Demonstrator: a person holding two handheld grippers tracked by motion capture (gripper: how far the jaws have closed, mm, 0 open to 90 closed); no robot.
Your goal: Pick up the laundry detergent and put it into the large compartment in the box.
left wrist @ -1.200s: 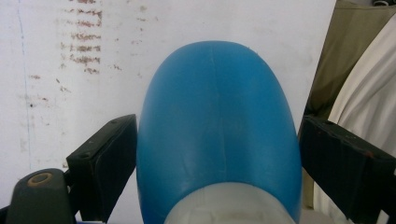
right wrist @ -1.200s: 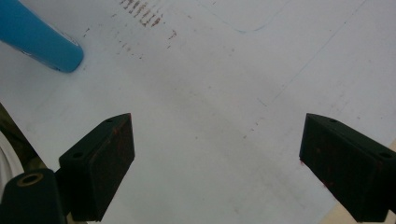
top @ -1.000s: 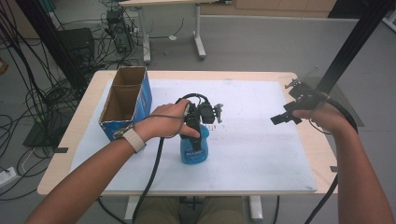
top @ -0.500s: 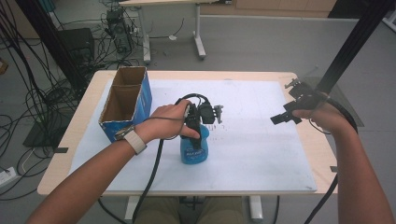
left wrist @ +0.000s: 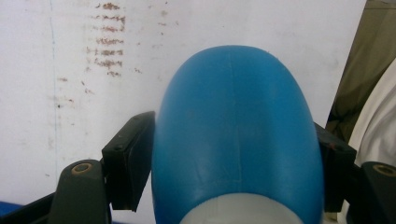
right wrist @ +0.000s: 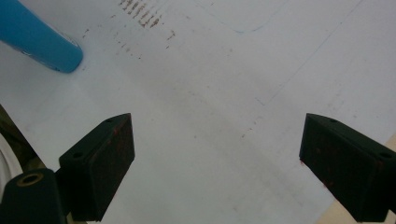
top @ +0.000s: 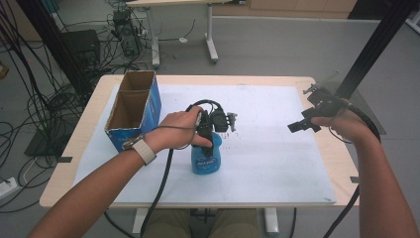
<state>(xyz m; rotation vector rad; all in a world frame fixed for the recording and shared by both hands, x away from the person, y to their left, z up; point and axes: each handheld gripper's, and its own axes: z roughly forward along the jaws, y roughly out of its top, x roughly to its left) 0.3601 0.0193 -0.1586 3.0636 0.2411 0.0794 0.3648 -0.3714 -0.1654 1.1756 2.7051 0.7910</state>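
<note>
Standing upright near the middle of the table [top: 297,84], somewhat toward its front edge, the blue bottle [top: 205,157] was seen clamped at its upper part by the left gripper [top: 208,130]; in the left gripper view the jaws were pressed against both sides of the bottle's rounded blue body. The right gripper [right wrist: 217,163] was held over the white mat [top: 277,158] near the right edge, its jaws spread wide with nothing between them. The grasp was judged complete. Lifting the bottle, perhaps toward the open cardboard box [top: 132,110] at the left edge, appeared left to do.
</note>
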